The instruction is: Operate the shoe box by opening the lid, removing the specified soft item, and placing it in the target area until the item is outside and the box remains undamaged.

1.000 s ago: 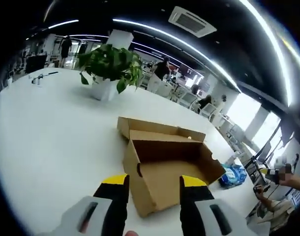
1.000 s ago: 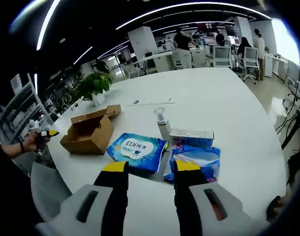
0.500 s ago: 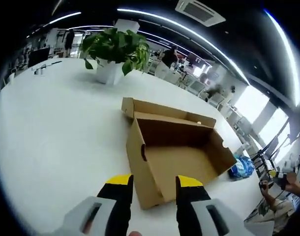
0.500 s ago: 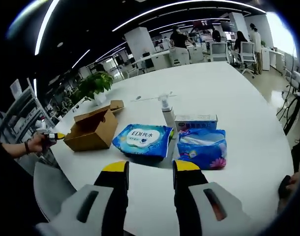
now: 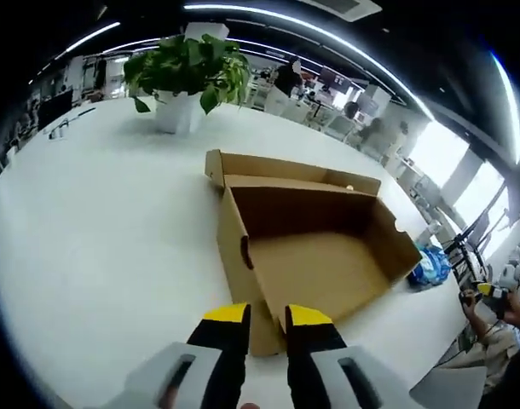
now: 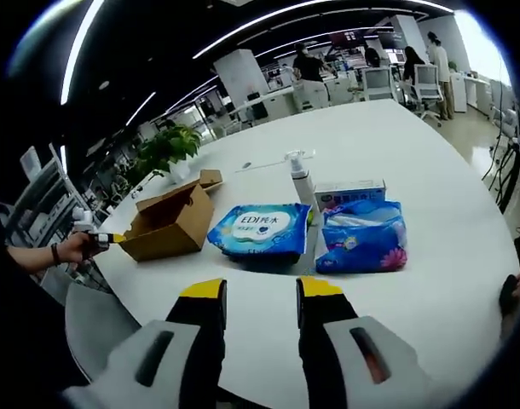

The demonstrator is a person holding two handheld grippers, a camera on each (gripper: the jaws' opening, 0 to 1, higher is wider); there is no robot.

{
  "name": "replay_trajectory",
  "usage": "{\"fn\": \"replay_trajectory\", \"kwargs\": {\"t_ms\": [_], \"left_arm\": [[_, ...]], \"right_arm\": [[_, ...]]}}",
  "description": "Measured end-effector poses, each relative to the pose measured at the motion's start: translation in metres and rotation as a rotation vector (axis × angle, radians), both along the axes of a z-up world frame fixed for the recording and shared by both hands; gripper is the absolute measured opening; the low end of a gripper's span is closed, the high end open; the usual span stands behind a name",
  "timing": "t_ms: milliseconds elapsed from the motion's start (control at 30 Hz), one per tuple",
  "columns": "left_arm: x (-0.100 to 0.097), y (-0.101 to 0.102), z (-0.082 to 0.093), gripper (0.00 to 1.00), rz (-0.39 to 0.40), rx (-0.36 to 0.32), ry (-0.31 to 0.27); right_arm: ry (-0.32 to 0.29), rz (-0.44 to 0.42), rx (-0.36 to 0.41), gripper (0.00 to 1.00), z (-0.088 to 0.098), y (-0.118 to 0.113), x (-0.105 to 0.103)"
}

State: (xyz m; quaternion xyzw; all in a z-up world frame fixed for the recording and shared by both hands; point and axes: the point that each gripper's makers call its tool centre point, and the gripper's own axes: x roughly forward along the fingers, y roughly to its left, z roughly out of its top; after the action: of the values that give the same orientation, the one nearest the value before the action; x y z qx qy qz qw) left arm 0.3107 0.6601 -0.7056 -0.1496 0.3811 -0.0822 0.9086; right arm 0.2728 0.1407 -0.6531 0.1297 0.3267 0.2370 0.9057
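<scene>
Cardboard sets the terms on my left side: the shoe box (image 5: 307, 247) lies open on the white bench (image 5: 98, 239), its lid (image 5: 286, 168) folded back flat behind it, and the inside I can see is bare brown board. My left claw (image 5: 267, 317) has its yellow-tipped jaws drawn narrow, with the near corner of the box wall between or just beyond them; I cannot tell whether they actually pinch it. The board looks thin, light and easy to crease, so I judge any hold belongs low on a wall near a corner, with gentle pressure, never on the lid's hinge fold. A potted plant (image 5: 187, 72) stands well behind the box.

From my right claw view the same box (image 6: 170, 223) sits at the left of the bench, a hand (image 6: 77, 247) holding a claw at its near end. Next comes the blue wipes pack (image 6: 262, 230), already outside the box, then a pump bottle (image 6: 301, 176), a small carton (image 6: 352, 194), and a blue tissue bag (image 6: 362, 237). The wipes pack looks soft, slightly heavy and slick in its film, so I would grip across a short edge. My right claw (image 6: 258, 294) hovers empty, jaws moderately apart, near the bench edge.
</scene>
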Motion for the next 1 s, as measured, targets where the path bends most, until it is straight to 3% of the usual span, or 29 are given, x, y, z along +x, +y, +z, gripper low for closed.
{"fn": "replay_trajectory", "kwargs": {"t_ms": [367, 500, 1000], "left_arm": [[-0.003, -0.002, 0.001, 0.14, -0.107, 0.083, -0.005], [-0.005, -0.001, 0.001, 0.14, -0.118, 0.07, -0.005], [-0.033, 0.0, 0.002, 0.15, -0.294, 0.087, -0.006]], "right_arm": [[0.007, 0.025, 0.013, 0.29, 0.001, 0.015, 0.002], [0.007, 0.042, 0.014, 0.29, 0.0, 0.024, 0.007], [0.007, 0.121, 0.048, 0.28, -0.005, 0.083, 0.013]]}}
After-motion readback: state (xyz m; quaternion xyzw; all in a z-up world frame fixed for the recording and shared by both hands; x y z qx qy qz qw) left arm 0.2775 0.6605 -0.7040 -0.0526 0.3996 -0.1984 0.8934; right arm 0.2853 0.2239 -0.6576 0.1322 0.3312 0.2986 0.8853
